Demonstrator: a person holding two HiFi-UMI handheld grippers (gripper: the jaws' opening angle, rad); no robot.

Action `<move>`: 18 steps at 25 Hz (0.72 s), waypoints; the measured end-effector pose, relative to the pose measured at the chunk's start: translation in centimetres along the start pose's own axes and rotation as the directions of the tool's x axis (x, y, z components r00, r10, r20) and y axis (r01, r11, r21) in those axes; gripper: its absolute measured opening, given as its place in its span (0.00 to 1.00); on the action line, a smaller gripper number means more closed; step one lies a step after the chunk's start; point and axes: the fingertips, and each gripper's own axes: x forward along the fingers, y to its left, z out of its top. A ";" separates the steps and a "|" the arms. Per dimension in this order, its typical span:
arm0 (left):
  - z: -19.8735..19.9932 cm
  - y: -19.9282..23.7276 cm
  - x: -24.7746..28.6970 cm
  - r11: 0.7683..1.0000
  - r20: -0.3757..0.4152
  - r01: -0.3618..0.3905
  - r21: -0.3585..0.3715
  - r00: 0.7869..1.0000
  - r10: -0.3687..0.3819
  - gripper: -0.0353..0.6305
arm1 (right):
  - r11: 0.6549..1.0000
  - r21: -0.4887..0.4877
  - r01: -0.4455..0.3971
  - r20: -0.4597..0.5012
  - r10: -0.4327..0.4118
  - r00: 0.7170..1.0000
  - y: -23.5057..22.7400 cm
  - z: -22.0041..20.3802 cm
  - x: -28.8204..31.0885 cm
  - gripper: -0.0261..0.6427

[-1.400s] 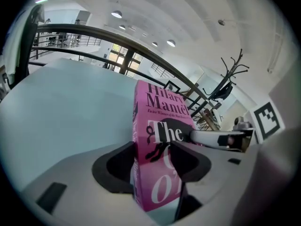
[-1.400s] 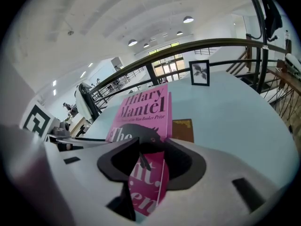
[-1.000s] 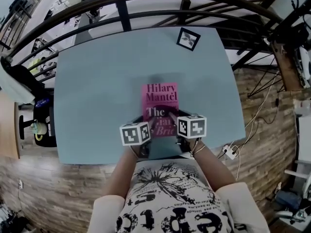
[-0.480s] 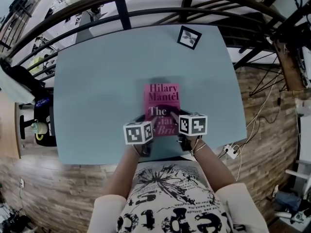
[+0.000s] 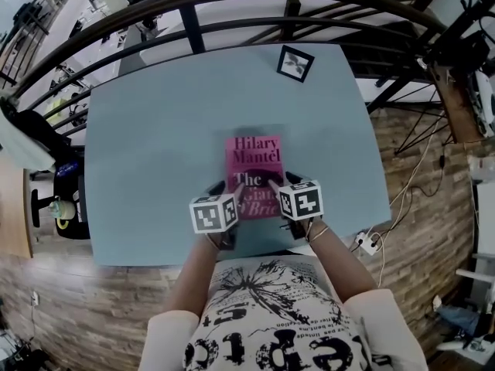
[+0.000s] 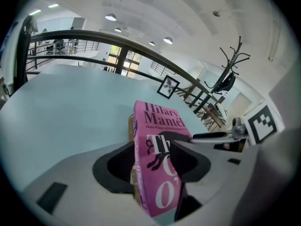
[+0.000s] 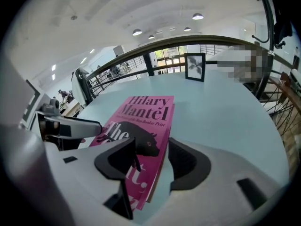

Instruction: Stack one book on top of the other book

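Observation:
A pink book (image 5: pixel 255 172) lies flat near the front of the pale blue table (image 5: pixel 155 130), on top of a second book whose tan edge (image 6: pixel 131 126) shows under it. My left gripper (image 5: pixel 224 195) is at the stack's near left corner, and its jaws are closed on the stack's edge (image 6: pixel 160 140), one over the cover and one beneath. My right gripper (image 5: pixel 280 188) is at the near right corner. Its jaws are opening: the pink book (image 7: pixel 141 121) is still between them, and a slit shows beside the outer jaw.
A small framed picture (image 5: pixel 295 62) stands at the table's far right edge. A dark curved railing (image 5: pixel 232 6) runs behind the table. The table's near edge (image 5: pixel 232 255) is just behind both grippers, with the person's body against it. A coat rack (image 6: pixel 230 74) stands beyond the table.
The right gripper's marker cube has rolled slightly and its jaws have spread. The left gripper has shifted a little at the near left corner. The pink book keeps its place on the table.

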 end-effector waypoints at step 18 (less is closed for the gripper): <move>8.7 -4.3 -10.8 0.950 0.417 -0.101 0.296 0.908 -0.034 0.08 | 0.987 -0.159 0.003 0.410 0.063 0.910 3.8 9.0 -10.3 0.03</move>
